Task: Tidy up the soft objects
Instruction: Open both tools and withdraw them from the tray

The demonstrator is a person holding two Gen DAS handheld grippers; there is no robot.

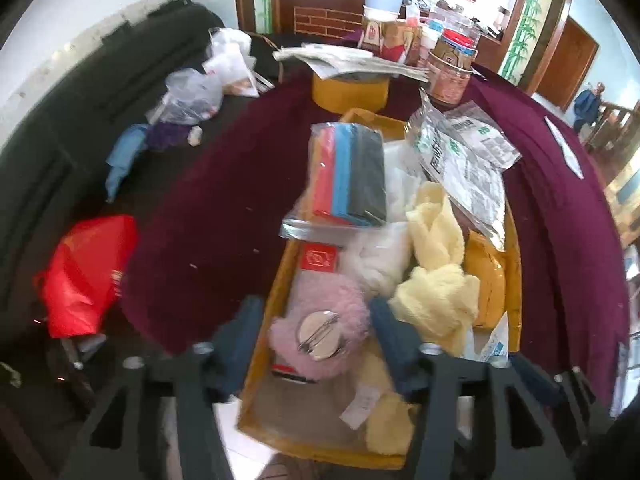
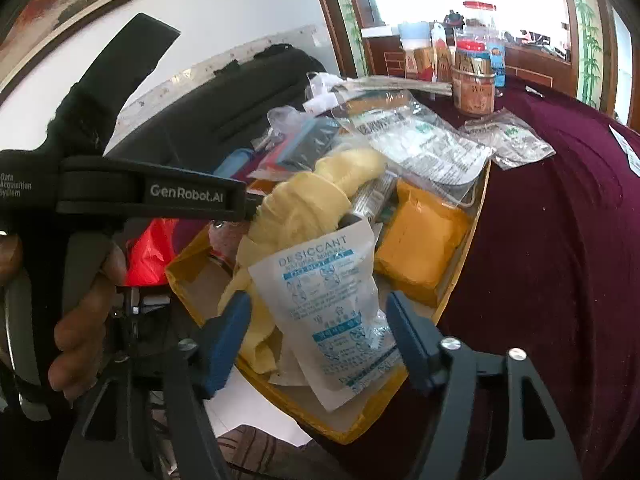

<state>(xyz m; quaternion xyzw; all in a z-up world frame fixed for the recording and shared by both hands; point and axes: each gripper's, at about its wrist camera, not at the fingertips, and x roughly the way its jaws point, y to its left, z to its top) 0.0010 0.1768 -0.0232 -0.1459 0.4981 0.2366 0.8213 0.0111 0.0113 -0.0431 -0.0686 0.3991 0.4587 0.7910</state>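
A yellow cardboard box (image 1: 256, 364) on the maroon cloth holds soft things. My left gripper (image 1: 316, 336) stands open over its near end, astride a pink fluffy badge (image 1: 292, 344) with a metal pin back; the pads do not press it. Behind it lie a pale yellow cloth (image 1: 432, 272), white fluff (image 1: 376, 256) and a bag of coloured cloths (image 1: 348, 172). My right gripper (image 2: 320, 328) is open around a white desiccant packet (image 2: 324, 300), which rests on the yellow cloth (image 2: 304, 208) at the box (image 2: 468, 240) edge. An orange-yellow pad (image 2: 420, 244) lies beside it.
Maroon tablecloth (image 1: 224, 216) surrounds the box. Clear printed bags (image 1: 460, 164) overhang its far right corner. Newspapers on a round yellow tin (image 1: 348, 88) and jars (image 1: 452, 68) stand behind. A red bag (image 1: 84, 276) and black sofa (image 1: 80, 100) are left. A hand (image 2: 84, 300) grips a black handle.
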